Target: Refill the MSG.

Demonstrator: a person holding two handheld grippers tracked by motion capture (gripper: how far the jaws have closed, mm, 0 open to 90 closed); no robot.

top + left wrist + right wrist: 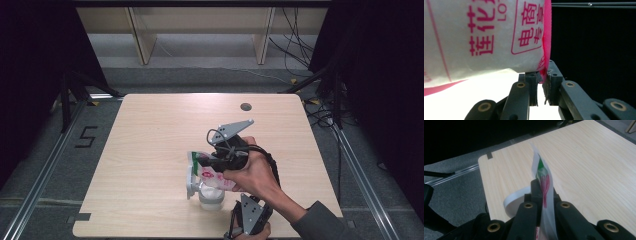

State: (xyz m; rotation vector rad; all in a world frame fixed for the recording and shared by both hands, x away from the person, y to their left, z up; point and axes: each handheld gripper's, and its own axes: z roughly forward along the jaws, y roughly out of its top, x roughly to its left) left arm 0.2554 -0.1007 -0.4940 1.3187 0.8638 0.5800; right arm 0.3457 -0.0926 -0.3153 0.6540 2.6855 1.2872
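Observation:
A white pouch with pink and green print hangs tilted over a white cup near the table's front edge. My right gripper is shut on the pouch's thin top edge, and the cup's white rim shows just below it. In the high view a hand holds that gripper under its grey plate. My left gripper is shut on the pouch's pink side seam, with the printed pouch face close above its jaws. Its grey plate sits at the bottom edge, its tips hidden behind the hand.
The light wooden table has a dark round hole at its far side. Wooden shelf legs stand behind it. Cables lie on the floor at the right, and metal rails run along both sides.

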